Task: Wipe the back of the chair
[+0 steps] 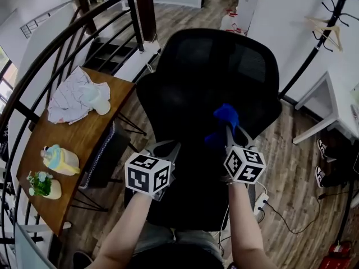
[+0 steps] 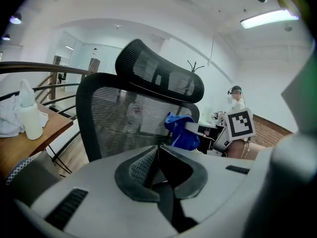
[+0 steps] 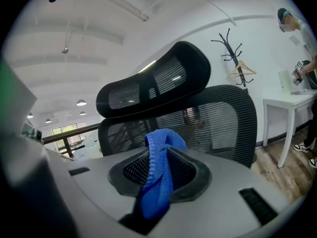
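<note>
A black mesh office chair (image 1: 216, 88) stands in front of me with its back (image 2: 119, 123) and headrest (image 3: 153, 83) towards the grippers. My right gripper (image 1: 229, 132) is shut on a blue cloth (image 1: 225, 118), held just in front of the mesh back (image 3: 218, 120); whether the cloth touches it I cannot tell. The cloth (image 3: 159, 175) fills the gap between its jaws. My left gripper (image 1: 171, 149) hangs lower left of the cloth, close to the chair back, jaws shut on nothing (image 2: 157, 155). From the left gripper view the blue cloth (image 2: 181, 130) shows against the mesh.
A wooden table (image 1: 84, 144) at the left carries a crumpled cloth (image 1: 70, 100), a white bottle (image 1: 96, 97), a spray bottle (image 1: 60, 160) and a small plant (image 1: 42, 185). A black railing (image 1: 61, 43) curves beyond it. A coat rack (image 1: 328, 24), white desk (image 1: 331, 102) and floor power strip (image 1: 261, 203) lie right.
</note>
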Available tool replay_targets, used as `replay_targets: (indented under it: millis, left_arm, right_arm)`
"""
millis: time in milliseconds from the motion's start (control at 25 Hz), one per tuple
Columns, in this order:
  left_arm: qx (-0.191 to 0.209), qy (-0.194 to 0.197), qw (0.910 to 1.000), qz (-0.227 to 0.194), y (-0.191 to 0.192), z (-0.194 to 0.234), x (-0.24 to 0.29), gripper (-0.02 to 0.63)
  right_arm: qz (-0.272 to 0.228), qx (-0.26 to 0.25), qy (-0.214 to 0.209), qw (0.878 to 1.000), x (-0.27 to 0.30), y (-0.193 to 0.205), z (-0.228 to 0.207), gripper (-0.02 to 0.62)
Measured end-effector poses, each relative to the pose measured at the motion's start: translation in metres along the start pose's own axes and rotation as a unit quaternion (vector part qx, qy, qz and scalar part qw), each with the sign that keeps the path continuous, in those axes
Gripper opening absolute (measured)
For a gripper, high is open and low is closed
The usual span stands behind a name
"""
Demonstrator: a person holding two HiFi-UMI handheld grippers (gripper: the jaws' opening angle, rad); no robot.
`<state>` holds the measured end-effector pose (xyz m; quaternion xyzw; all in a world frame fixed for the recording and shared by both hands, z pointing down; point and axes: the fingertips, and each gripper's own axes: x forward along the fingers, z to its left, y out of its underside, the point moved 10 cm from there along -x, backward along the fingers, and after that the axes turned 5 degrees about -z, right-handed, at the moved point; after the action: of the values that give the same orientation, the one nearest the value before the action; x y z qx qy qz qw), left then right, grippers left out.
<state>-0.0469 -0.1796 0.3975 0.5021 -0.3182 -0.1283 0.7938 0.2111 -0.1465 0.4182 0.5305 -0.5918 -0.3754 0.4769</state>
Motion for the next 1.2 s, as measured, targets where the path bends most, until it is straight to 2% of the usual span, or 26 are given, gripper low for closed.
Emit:
replay_targets:
  millis: [320, 600, 800, 960, 1200]
  left_arm:
    - [-0.023, -0.033, 0.9992, -0.007, 0.010, 0.035, -0.034, 0.021]
    - [-0.038, -0.057, 0.9975, -0.014, 0.012, 0.069, -0.058, 0.021]
    - [-0.046, -0.071, 0.9963, -0.016, 0.012, 0.088, -0.066, 0.021]
    - [-0.048, -0.069, 0.9964, -0.012, 0.010, 0.096, -0.064, 0.021]
    - [-0.044, -0.057, 0.9974, -0.003, 0.008, 0.098, -0.050, 0.021]
  right_arm:
    - [0.027, -0.010, -0.098, 0.995, 0.029, 0.023, 0.083, 0.092]
    - [0.028, -0.014, -0.153, 0.988, 0.059, 0.028, 0.143, 0.092]
    - [0.025, -0.016, -0.168, 0.985, 0.082, 0.029, 0.165, 0.092]
    - [0.049, -0.012, -0.171, 0.984, 0.099, 0.043, 0.170, 0.092]
    - [0.067, -0.002, -0.145, 0.987, 0.110, 0.055, 0.153, 0.092]
